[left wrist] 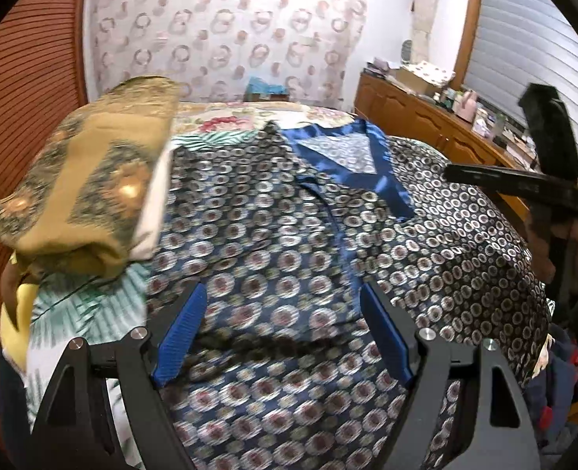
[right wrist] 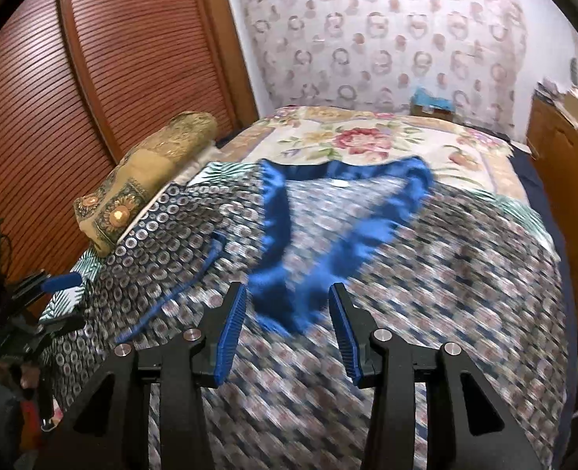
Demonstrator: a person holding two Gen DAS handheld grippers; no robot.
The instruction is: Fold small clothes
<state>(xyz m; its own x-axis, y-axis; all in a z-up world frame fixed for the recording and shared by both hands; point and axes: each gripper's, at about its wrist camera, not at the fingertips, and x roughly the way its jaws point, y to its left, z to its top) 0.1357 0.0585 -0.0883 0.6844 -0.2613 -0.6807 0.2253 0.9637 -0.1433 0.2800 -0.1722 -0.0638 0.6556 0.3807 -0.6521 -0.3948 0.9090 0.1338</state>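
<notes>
A dark blue robe [left wrist: 281,243] with little round patterns lies spread out on the bed [right wrist: 367,137]. It has a shiny blue collar [right wrist: 308,235].

The left gripper [left wrist: 281,333] hangs just above the robe with its blue fingers [left wrist: 179,337] wide apart. Nothing is between them but the cloth down below. The collar is ahead of this gripper and a bit to its right. A gold patterned pillow [left wrist: 85,188] sits ahead on its left side, at the edge of the bed.

The right gripper [right wrist: 287,333] is about half open, and nothing is pinched in it. The low tip of the shiny collar lies right ahead of its fingers [right wrist: 230,333], under the gap. The cloth near this gripper looks blurry. The other gripper shows far to its left, by the brown slatted door [right wrist: 93,78].
</notes>
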